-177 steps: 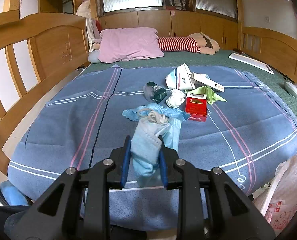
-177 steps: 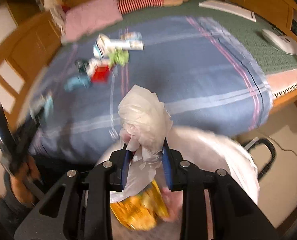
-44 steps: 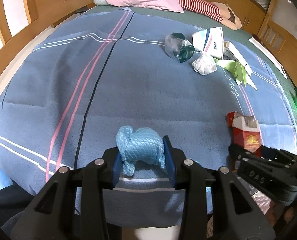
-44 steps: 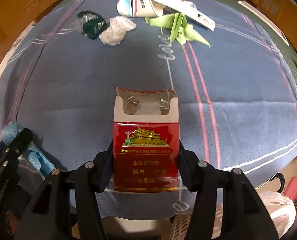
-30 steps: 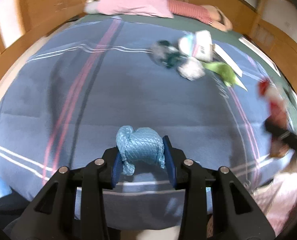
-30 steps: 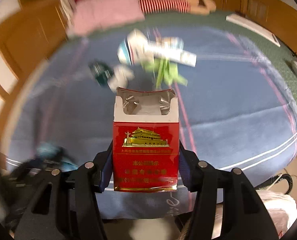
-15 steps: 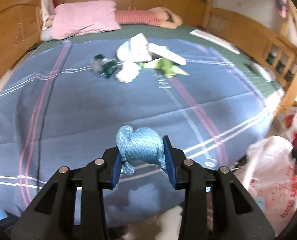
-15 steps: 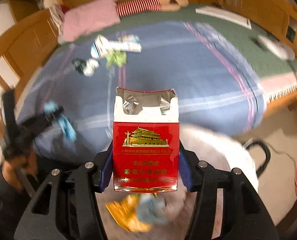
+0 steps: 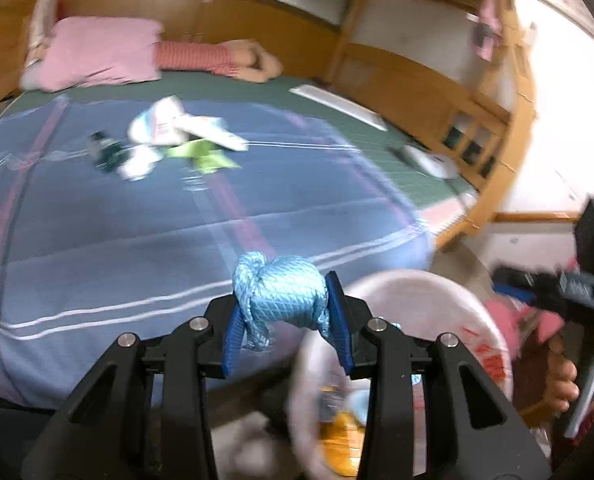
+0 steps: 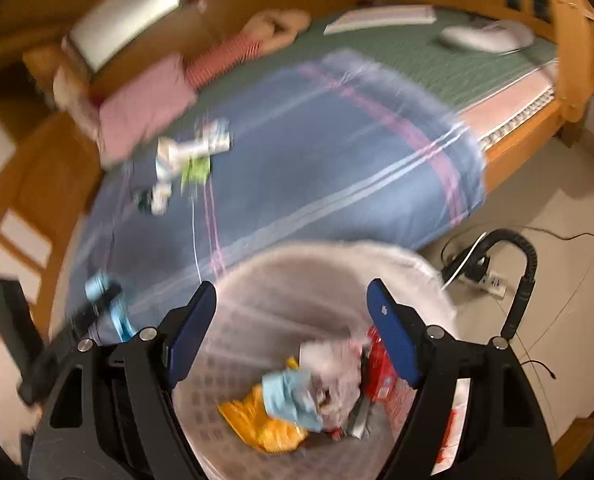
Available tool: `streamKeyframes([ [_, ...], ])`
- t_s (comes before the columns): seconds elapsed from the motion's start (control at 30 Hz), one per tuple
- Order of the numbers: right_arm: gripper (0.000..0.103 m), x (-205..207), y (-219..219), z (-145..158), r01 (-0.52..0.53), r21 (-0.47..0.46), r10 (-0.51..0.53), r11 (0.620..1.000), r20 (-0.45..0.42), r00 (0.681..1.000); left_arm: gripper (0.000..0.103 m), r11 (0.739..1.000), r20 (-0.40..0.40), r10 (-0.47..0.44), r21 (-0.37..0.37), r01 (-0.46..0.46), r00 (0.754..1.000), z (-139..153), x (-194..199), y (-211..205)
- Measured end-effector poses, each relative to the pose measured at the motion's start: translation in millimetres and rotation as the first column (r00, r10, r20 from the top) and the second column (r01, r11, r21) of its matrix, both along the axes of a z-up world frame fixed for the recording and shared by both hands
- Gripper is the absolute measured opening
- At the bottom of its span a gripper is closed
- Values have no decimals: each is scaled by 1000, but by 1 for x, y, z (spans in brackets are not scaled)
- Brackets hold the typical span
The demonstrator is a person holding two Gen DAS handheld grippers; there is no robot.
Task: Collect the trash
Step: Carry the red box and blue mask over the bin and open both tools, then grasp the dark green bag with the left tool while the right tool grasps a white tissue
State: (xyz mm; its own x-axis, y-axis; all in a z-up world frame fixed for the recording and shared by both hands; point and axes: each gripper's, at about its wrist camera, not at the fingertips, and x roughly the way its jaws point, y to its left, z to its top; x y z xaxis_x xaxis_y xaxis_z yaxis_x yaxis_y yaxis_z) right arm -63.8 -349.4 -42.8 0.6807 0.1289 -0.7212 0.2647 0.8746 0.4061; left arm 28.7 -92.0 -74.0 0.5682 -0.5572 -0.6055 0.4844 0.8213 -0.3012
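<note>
My left gripper (image 9: 287,306) is shut on a wad of light blue cloth (image 9: 281,290), held over the near edge of the bed beside the bin. The bin, lined with a white bag (image 10: 337,254), stands on the floor at the bed's foot. My right gripper (image 10: 291,294) hangs above it, its jaws opening with nothing between them. A red cigarette pack (image 10: 379,360) lies inside the bin by an orange wrapper (image 10: 265,418) and a blue mask (image 10: 289,392). On the blue blanket lie a white carton (image 9: 157,124), green paper (image 9: 205,156), a tissue wad (image 9: 137,164) and a dark wrapper (image 9: 105,150).
A power strip (image 10: 491,280) and a black curved hose (image 10: 527,276) lie on the tiled floor right of the bin. The wooden bed frame (image 10: 569,60) runs along the right. A pink pillow (image 9: 101,52) and a flat white board (image 9: 337,104) sit farther up the bed.
The right gripper swung from the bed to above the bin and let go of the red pack, which now lies inside. The left gripper carried the blue wad rightward to the bin.
</note>
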Motion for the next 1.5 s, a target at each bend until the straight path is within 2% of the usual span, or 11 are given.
streamKeyframes([
  [0.13,77,-13,-17,13,21,27,-23,999,48,999,41,994,-9,-107,35,108,994,3,-22,-42],
  [0.2,77,-18,-20,14,28,21,-29,999,51,998,49,988,-15,-138,70,139,990,0,-31,-58],
  [0.27,77,-19,-25,15,32,29,-33,999,52,998,69,983,-26,-158,95,159,987,-2,-38,-68],
  [0.3,77,-21,-26,14,33,36,-35,999,53,998,74,982,-24,-160,101,161,987,-2,-40,-71],
  [0.47,77,-23,-29,14,35,49,-38,998,59,998,84,976,56,-147,171,135,988,11,-56,-80],
  [0.63,77,-22,-28,14,31,53,-34,998,60,998,85,971,133,-86,232,53,987,26,-62,-80],
  [0.83,77,-19,-23,12,16,49,-19,999,52,998,87,960,211,-62,280,0,976,39,-67,-77],
  [1.1,77,-12,-16,7,3,35,-4,999,30,1000,87,959,198,-50,283,-9,979,38,-63,-73],
  [1.5,77,-1,-7,-11,-20,37,20,999,-10,1000,87,957,162,33,278,-78,986,29,-44,-58],
])
